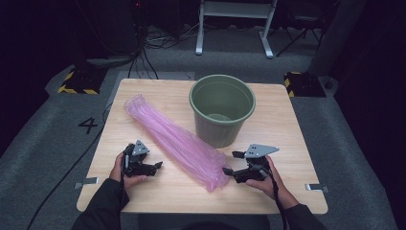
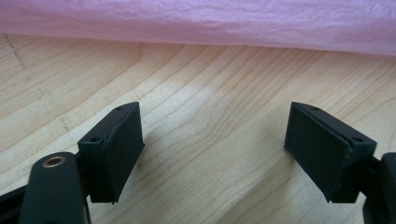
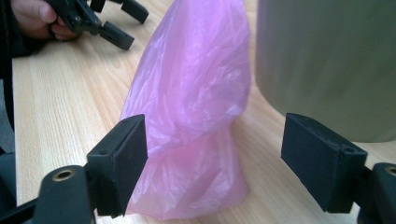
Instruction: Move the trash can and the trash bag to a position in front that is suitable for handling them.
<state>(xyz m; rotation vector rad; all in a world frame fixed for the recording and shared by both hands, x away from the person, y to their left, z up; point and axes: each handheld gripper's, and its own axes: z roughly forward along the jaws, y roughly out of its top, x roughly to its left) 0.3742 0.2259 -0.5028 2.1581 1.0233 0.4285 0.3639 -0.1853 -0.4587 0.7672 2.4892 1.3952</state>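
A long pink plastic bag [image 1: 177,140] lies bunched diagonally across the wooden table [image 1: 287,143], from back left to front middle. Beside it at the back stands a green bucket [image 1: 221,109]. My left gripper [image 1: 157,166] rests low on the table left of the bag, jaws open and bare; in the left gripper view the bag [image 2: 196,21] runs across ahead of the open gripper [image 2: 212,149]. My right gripper [image 1: 231,163] is at the bag's near end, open. In the right gripper view the bag's end [image 3: 191,116] lies between the jaws of the gripper [image 3: 212,163], with the pads apart from it.
The bucket wall [image 3: 327,60] rises close on the right in the right gripper view. The left hand and its gripper [image 3: 88,18] show far off there. Metal brackets [image 1: 86,182] sit at the table's front corners. A white frame [image 1: 234,19] and cables lie on the floor behind.
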